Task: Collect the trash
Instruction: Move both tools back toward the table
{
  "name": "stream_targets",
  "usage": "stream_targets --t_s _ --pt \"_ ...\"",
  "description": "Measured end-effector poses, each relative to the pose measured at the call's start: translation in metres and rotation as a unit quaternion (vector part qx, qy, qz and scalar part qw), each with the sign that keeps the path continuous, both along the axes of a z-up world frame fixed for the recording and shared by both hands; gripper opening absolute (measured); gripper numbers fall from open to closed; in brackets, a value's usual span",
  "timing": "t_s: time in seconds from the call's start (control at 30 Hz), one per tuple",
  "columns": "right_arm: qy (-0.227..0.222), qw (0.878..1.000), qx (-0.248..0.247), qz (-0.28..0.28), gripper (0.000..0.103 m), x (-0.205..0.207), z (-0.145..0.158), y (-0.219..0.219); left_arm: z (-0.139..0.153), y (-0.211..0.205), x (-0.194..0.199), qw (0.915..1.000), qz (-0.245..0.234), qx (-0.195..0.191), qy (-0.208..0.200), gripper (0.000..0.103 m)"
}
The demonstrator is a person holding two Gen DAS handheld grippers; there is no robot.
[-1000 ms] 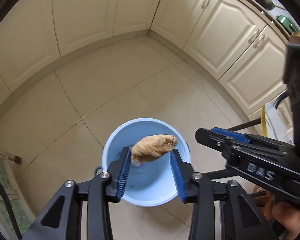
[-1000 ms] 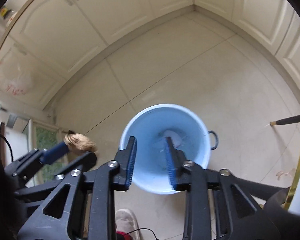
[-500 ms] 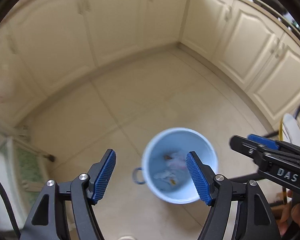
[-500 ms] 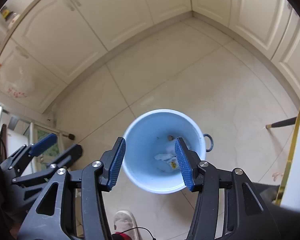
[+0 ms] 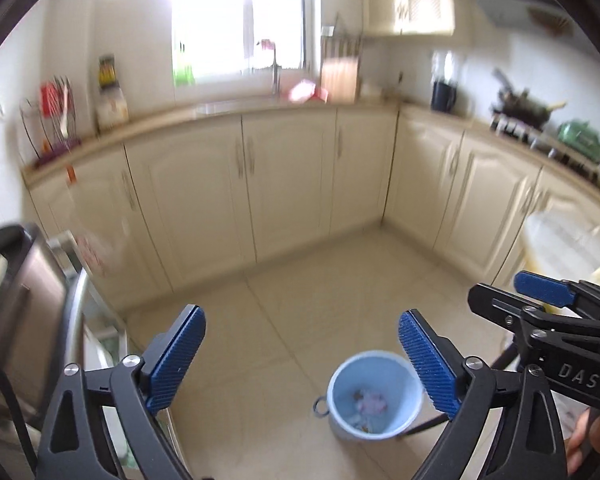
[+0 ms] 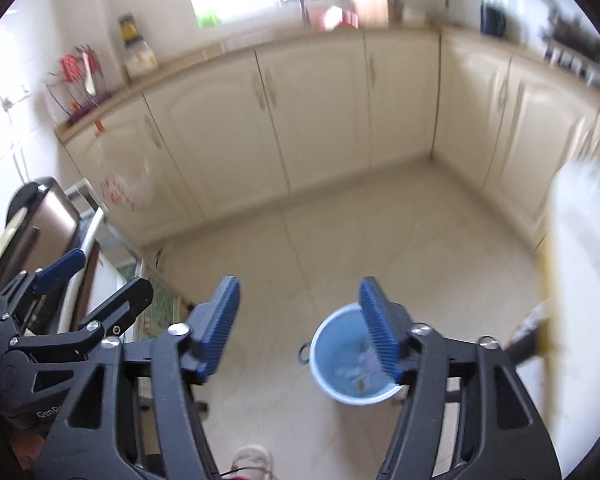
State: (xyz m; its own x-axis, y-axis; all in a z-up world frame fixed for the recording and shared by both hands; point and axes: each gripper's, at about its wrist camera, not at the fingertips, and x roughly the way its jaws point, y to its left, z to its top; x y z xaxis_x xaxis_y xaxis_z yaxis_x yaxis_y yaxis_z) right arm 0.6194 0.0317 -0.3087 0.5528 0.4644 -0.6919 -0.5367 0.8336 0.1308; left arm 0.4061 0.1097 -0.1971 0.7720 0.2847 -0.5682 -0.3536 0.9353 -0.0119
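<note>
A light blue bucket (image 5: 396,380) stands on the tiled floor well below both grippers, with pale and pinkish trash scraps (image 5: 370,402) on its bottom. My left gripper (image 5: 300,332) hangs high above and to the left of it. Its jaws are opening wide and nothing is between them. My right gripper (image 6: 298,292) is also high over the floor, jaws opening and empty, with the bucket (image 6: 320,344) partly behind its right finger. Each gripper shows in the other's view: the right gripper (image 5: 540,292) at the right edge, the left gripper (image 6: 100,276) at the left.
Cream cabinets (image 5: 284,184) line the back and right walls under a worktop with utensils and a window. A white round table with a yellow edge (image 6: 580,280) is close on the right. A metal appliance (image 5: 24,304) stands at the left. A person's shoe (image 6: 252,456) is below.
The left gripper let go of a brown crumpled piece over the bucket. Both grippers opened wide, rose and tilted up, so the bucket shrank and the cabinets and window came into view.
</note>
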Motion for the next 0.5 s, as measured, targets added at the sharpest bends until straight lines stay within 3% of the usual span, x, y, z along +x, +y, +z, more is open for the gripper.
stream_targets --t_s 0.1,0.17,0.23,0.4,0.5 --pt "-0.052 0.998 0.022 -0.022 0.074 -0.043 0.057 -0.033 0.029 -0.044 -0.044 0.9983 -0.016 0.004 -0.056 0.101" --pt "-0.09 0.995 0.029 -0.036 0.081 -0.074 0.091 -0.053 0.024 -0.075 -0.082 0.9962 -0.029 0.01 -0.082 0.102" --pt "-0.124 0.99 0.028 -0.055 0.097 -0.101 0.122 -0.074 0.041 -0.102 -0.111 0.9922 -0.046 0.019 -0.114 0.102" --pt "-0.192 0.976 0.044 -0.098 0.098 -0.175 0.185 -0.125 0.044 -0.157 -0.197 0.9793 -0.097 0.026 -0.176 0.102" --pt "-0.232 0.963 0.043 -0.132 0.103 -0.215 0.215 -0.154 0.045 -0.177 -0.236 0.97 -0.126 0.029 -0.206 0.102"
